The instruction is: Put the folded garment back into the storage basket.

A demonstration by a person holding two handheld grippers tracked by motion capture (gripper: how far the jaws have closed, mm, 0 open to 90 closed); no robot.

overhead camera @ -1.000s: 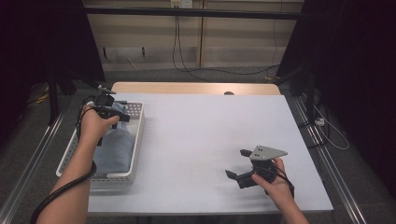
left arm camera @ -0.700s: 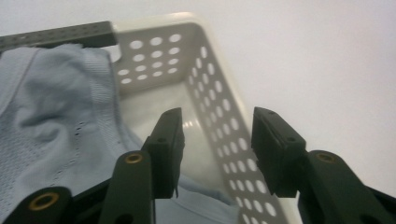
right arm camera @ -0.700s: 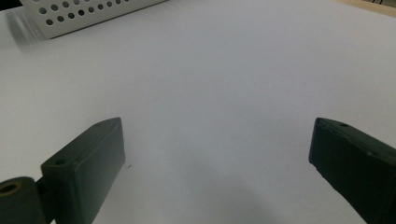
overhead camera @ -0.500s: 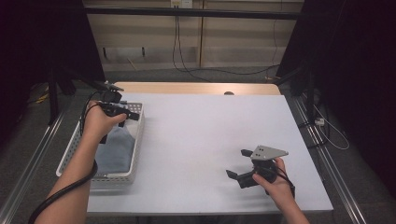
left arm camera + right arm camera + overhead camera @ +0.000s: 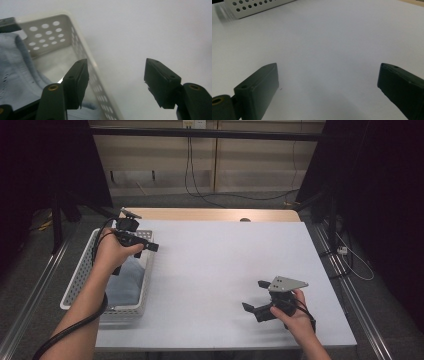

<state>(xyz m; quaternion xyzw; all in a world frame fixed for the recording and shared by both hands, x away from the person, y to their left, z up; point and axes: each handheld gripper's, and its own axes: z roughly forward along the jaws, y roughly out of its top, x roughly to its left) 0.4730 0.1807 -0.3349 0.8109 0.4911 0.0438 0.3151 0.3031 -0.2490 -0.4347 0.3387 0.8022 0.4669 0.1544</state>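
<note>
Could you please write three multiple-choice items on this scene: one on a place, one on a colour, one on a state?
1. Where does the cloth lie?
A. in the basket
B. mid-table
C. on the floor

2. What colour is the cloth?
A. red
B. light blue
C. black

3. How do the jaws of the left tool stand?
A. clamped on the cloth
B. shut on nothing
C. apart, holding nothing

Answers:
1 A, the high view shows it inside the white basket at the table's left edge.
2 B, the fabric shows pale blue in the left gripper view.
3 C, the jaws have just been opening, with only bare table and the basket's rim seen between them.
</note>
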